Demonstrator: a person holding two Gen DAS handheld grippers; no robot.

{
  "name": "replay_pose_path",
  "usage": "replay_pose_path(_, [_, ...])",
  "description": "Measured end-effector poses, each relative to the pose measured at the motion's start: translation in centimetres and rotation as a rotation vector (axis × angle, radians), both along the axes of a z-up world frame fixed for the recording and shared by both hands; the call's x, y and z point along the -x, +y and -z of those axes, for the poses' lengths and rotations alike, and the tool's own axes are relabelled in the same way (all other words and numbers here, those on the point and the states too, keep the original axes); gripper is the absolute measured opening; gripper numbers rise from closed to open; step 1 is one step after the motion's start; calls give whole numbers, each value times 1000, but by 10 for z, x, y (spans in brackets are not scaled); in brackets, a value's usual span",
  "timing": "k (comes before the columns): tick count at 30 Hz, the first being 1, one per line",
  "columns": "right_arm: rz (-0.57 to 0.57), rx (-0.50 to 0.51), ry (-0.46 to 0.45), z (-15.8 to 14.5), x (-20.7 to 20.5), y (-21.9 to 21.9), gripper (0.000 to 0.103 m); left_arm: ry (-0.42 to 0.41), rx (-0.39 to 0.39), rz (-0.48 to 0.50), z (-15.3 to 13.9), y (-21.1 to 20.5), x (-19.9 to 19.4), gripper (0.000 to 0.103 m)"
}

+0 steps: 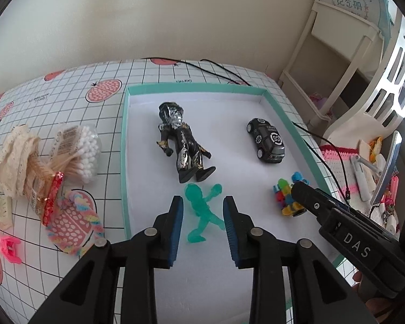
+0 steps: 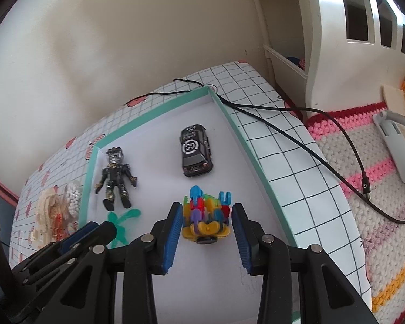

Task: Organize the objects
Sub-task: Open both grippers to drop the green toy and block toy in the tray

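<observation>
A shallow teal-rimmed box (image 1: 124,145) (image 2: 240,132) with a white floor holds several toys. A translucent green figure (image 1: 202,210) (image 2: 121,222) lies between the spread fingers of my left gripper (image 1: 203,202), which is open and not touching it. A colourful block toy (image 2: 206,217) (image 1: 287,198) sits between the fingers of my right gripper (image 2: 206,209), also open. A black and silver action figure (image 1: 179,141) (image 2: 116,178) and a black toy car (image 1: 267,140) (image 2: 195,149) lie further back in the box.
Left of the box on the grid-patterned cloth (image 1: 67,86) lie cotton swabs (image 1: 86,151), cream lace (image 1: 16,156), a pastel braided loop (image 1: 75,226) and a pink clip (image 1: 5,243). A black cable (image 2: 324,162) crosses the box's far corner onto a crocheted mat (image 2: 378,202). White furniture (image 2: 351,27) stands right.
</observation>
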State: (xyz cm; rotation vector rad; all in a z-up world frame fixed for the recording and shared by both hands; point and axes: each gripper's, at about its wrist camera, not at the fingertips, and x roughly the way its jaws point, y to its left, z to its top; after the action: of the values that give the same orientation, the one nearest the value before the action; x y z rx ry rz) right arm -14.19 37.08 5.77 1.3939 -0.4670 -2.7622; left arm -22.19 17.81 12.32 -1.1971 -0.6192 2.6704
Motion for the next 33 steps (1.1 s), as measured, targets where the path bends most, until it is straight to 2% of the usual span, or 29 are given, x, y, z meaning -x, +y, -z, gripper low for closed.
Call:
replay_pose_path(8, [-13, -2, 15, -7, -3, -4, 41, 31, 7, -24, -10, -6, -7, 31])
replay_pose_path(12, [-16, -11, 14, -5, -3, -6, 41, 20, 7, -48, -7, -11, -6, 31])
replay_pose_path(15, [-9, -20, 19, -4, -3, -6, 44, 15, 2, -73, -5, -16, -6, 35])
replay_pose_path(17, [-7, -17, 18, -3, -3, -5, 56, 21, 10, -92, -6, -19, -8, 41])
replay_pose_path(18, [-7, -19, 19, -2, -3, -5, 58, 25, 13, -100, -6, -20, -8, 43])
replay_pose_path(20, [-7, -24, 23, -2, -4, -5, 69, 30, 19, -115, -6, -22, -9, 56])
replay_pose_path(23, [-7, -31, 33, -3, -5, -5, 79, 31, 21, -146, -5, -28, -10, 70])
replay_pose_path(26, [-7, -39, 37, -3, -5, -6, 91, 33, 16, -178, -3, -35, -11, 81])
replay_pose_path(28, [-10, -40, 37, -3, -5, -6, 94, 34, 6, -190, -2, -40, -13, 85])
replay_pose_path(29, [-11, -41, 38, -2, -5, -7, 98, 34, 6, -193, -2, -41, -13, 94])
replay_pose_path(33, [-13, -37, 42, -3, -6, -6, 103, 38, 14, -212, 0, -45, -15, 99])
